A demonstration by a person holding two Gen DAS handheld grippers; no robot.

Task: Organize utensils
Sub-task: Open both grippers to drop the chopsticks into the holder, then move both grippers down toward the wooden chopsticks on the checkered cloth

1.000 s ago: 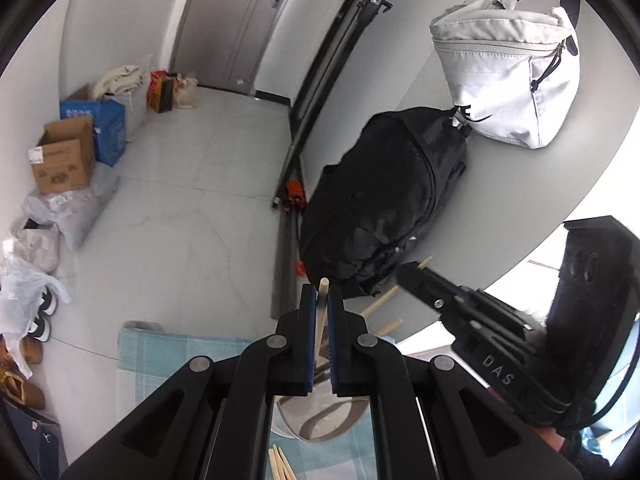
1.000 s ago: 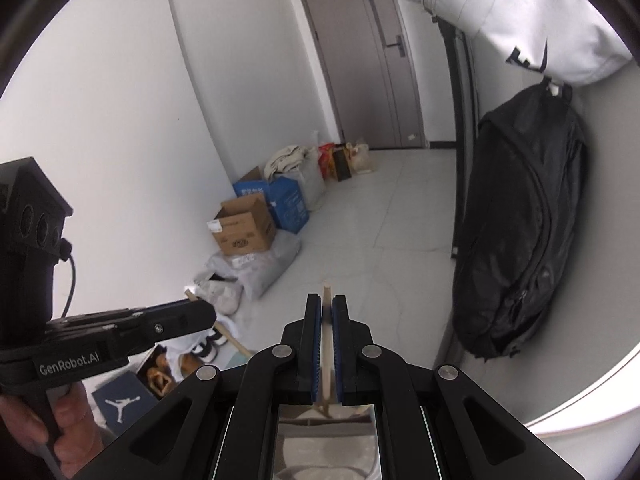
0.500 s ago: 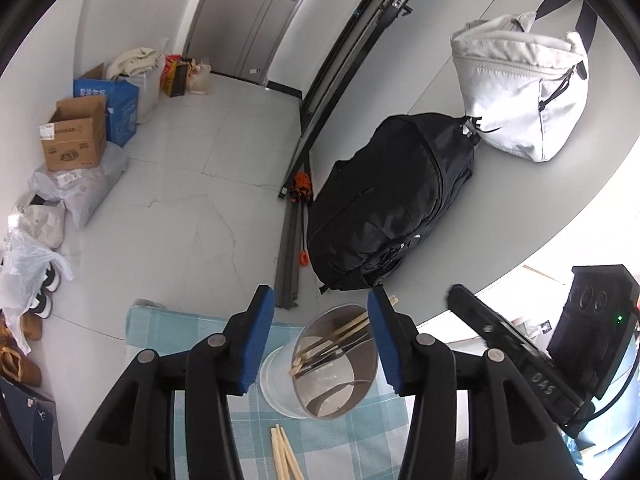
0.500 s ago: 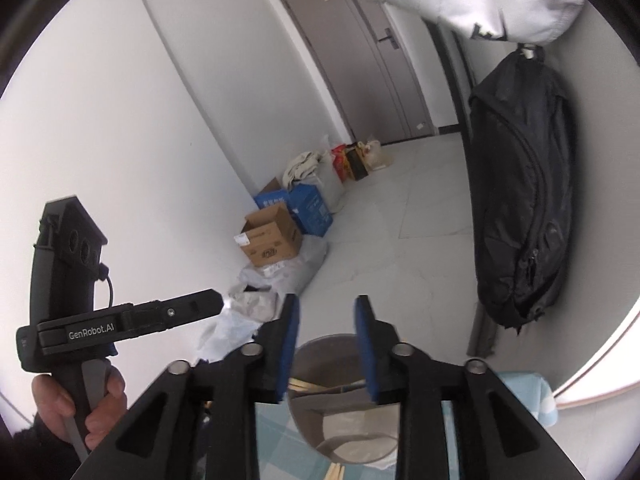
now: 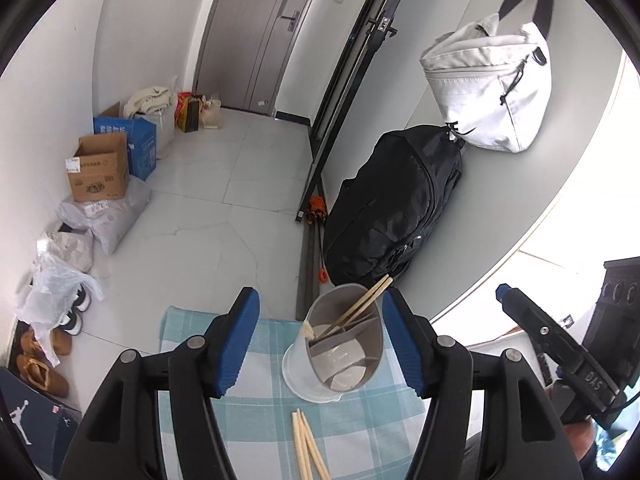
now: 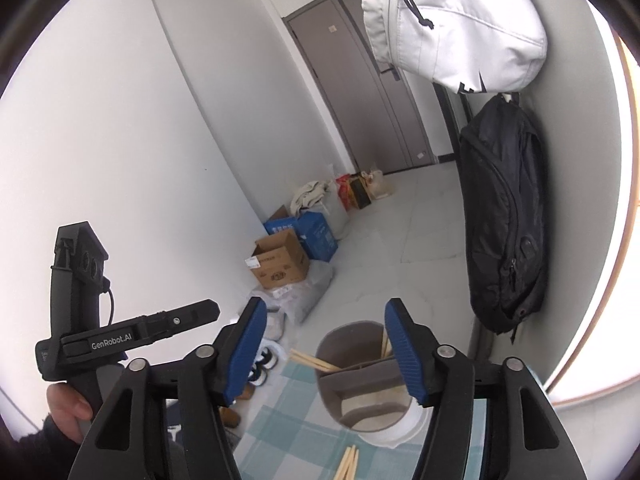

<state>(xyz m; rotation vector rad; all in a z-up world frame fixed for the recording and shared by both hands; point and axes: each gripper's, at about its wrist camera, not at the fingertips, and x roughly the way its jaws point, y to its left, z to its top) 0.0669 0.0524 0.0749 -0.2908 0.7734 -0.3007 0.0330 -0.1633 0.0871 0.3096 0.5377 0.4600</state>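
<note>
Both pairs of tongs stand spread wide with nothing between their blue pads. The left tongs (image 5: 320, 336) hang above the checked cloth (image 5: 256, 396) that covers the surface, and the right tongs (image 6: 325, 350) hang over the same cloth from the other side, each pair showing in the other's view.

Between and just beyond the pads of both sits the grey utensil holder (image 5: 344, 344), standing on a pale saucer-like base. Its inside is split by a divider, and several wooden chopsticks (image 5: 352, 308) already lean in it, their tops poking past the rim.

The things not yet sorted are the loose chopsticks (image 5: 306, 450) lying flat on the cloth. They lie on the near side of the holder, below and behind the tips of both pairs of tongs, touching one another in a small fan. Their long axis runs roughly along the tongs' own pointing direction, from the holder toward the cameras. They sit about centred under either pair, so neither hand looks clearly nearer. Judging from this, the next pick calls for drawing back and dipping down, then closing across the sticks' width.
</note>
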